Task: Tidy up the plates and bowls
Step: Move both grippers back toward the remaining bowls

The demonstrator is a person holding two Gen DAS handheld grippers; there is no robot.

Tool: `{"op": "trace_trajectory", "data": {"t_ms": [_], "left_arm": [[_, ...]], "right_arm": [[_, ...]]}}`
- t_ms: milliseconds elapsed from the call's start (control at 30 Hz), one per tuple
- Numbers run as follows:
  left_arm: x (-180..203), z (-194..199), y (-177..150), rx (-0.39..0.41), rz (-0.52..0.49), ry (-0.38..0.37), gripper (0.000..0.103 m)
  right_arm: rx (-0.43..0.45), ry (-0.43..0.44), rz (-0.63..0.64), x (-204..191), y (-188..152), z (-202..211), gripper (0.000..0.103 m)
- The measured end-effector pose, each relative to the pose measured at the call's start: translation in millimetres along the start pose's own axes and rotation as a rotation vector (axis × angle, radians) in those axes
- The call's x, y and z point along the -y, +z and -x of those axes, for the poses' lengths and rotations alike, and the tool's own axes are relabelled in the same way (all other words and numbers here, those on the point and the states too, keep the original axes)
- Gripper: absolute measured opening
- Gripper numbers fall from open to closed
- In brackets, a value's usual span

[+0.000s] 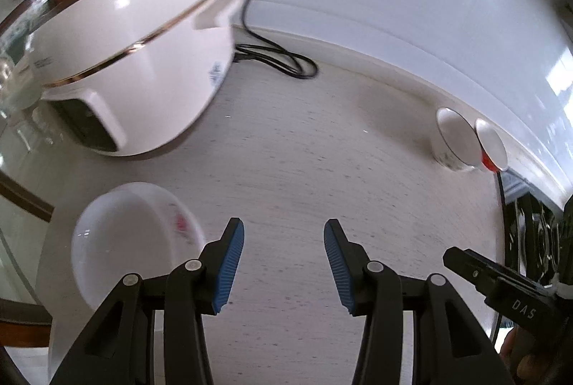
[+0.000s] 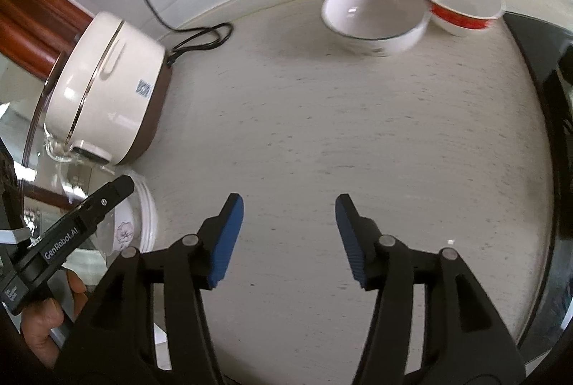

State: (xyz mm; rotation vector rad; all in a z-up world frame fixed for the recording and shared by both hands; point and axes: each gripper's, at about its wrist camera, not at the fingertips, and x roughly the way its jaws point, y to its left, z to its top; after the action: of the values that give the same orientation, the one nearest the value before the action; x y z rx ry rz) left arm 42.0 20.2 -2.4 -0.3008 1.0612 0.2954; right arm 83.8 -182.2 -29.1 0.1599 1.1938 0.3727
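One pale speckled countertop (image 2: 322, 141) carries everything. Cream electric cooker with brown base (image 1: 136, 62) at far left, black cord (image 1: 283, 59) coiled behind it. Two white bowls by the back wall, touching — one plain (image 2: 372, 12), one red-banded (image 2: 462, 1). Flower-printed white dish (image 1: 132, 238) beside the left gripper (image 1: 284, 263); right gripper (image 2: 289, 238) likewise spread wide, empty.

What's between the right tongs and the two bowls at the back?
Only bare counter between the open right tongs and the bowls, per the right wrist view.
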Motion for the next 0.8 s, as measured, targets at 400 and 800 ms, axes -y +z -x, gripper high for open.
{"op": "trace_trajectory", "data": {"t_ms": [400,800], "left_arm": [[74,-19,3,-0.04,-0.112,-0.05,0.05],[135,-41,22,-0.067,-0.197,-0.095,0.05]], "right_arm": [[0.036,-0.044,-0.107,66,5,20,0.061],[0.084,-0.084,-0.172,117,22,43,0.062]]}}
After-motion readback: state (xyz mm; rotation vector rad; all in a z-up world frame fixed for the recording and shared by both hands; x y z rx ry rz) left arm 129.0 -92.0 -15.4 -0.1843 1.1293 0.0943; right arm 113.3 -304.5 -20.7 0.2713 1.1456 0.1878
